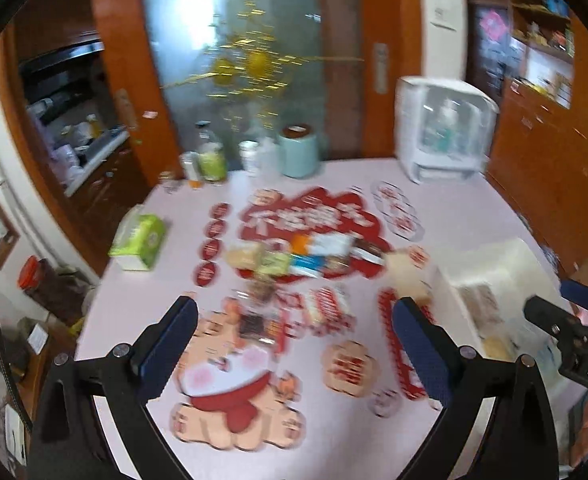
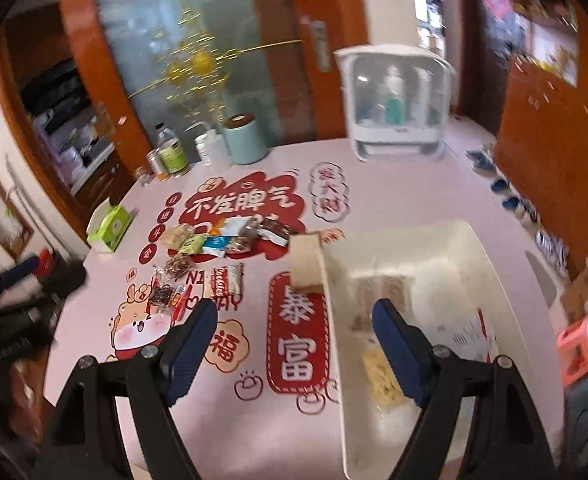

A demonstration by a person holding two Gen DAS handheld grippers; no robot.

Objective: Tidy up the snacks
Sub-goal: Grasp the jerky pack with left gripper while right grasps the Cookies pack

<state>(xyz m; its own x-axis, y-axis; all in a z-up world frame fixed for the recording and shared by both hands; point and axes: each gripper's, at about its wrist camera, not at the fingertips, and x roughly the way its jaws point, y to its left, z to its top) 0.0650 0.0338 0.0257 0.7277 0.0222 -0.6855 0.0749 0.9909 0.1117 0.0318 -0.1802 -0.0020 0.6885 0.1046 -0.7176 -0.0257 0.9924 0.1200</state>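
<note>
A pile of small snack packets point(image 1: 294, 258) point(image 2: 229, 240) lies mid-table on the red decals, with a few more packets point(image 1: 261, 312) point(image 2: 173, 280) nearer me. A white bin point(image 1: 506, 264) point(image 2: 454, 256) stands at the right, holding a pale yellow packet point(image 2: 382, 372), a brown one point(image 2: 382, 288) and a white-and-red pack point(image 2: 470, 332). A tan packet point(image 2: 306, 264) point(image 1: 410, 276) leans on the bin's left wall. My left gripper point(image 1: 294, 320) hovers open over the near packets, holding nothing. My right gripper point(image 2: 296, 328) is open and empty, its right finger over the bin.
A green tissue box point(image 1: 139, 242) point(image 2: 111, 224) sits at the table's left edge. Bottles and a teal canister point(image 1: 300, 152) point(image 2: 245, 140) line the far edge, beside a white appliance with a clear door point(image 1: 446, 132) point(image 2: 398, 108). A pink stool point(image 2: 582, 344) stands right of the table.
</note>
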